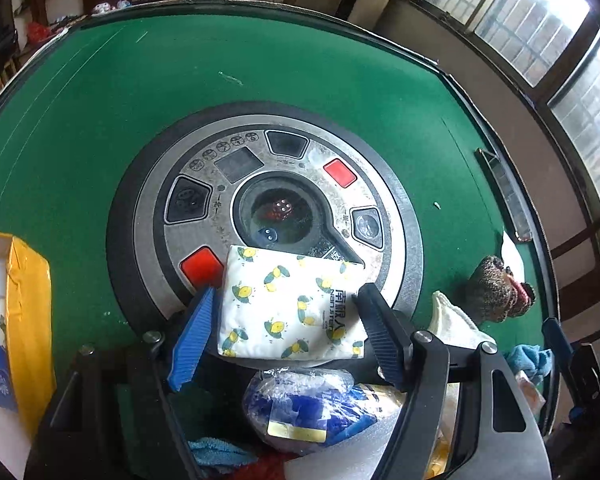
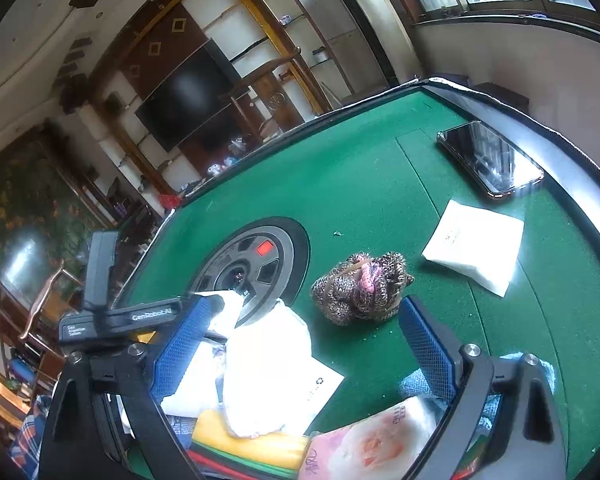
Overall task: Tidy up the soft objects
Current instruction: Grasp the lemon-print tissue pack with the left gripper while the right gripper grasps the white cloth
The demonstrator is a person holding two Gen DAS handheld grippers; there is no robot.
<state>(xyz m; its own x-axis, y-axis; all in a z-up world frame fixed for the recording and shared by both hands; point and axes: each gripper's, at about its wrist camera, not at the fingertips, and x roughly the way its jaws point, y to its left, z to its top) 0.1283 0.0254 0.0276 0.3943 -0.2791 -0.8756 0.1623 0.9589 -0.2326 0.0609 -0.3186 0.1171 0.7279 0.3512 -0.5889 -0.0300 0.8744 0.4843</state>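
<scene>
My left gripper (image 1: 284, 300) is shut on a white tissue pack with a lemon print (image 1: 292, 304) and holds it above the round dice console (image 1: 268, 168) of the green mahjong table (image 1: 100, 120). The pack also shows in the right wrist view (image 2: 224, 304). My right gripper (image 2: 304, 320) is open and empty, just in front of a brown knitted bundle with a pink tag (image 2: 360, 292), which also shows in the left wrist view (image 1: 500, 292). Beneath it lies a heap of white cloths and packs (image 2: 268, 372).
A yellow-edged box (image 1: 24, 312) stands at the left. A blue wrapped pack (image 1: 308, 408) and a blue cloth (image 1: 528, 360) lie near me. A phone (image 2: 492, 158) and a white flat pack (image 2: 476, 246) lie on the right. A pink pack (image 2: 372, 440) lies at the front.
</scene>
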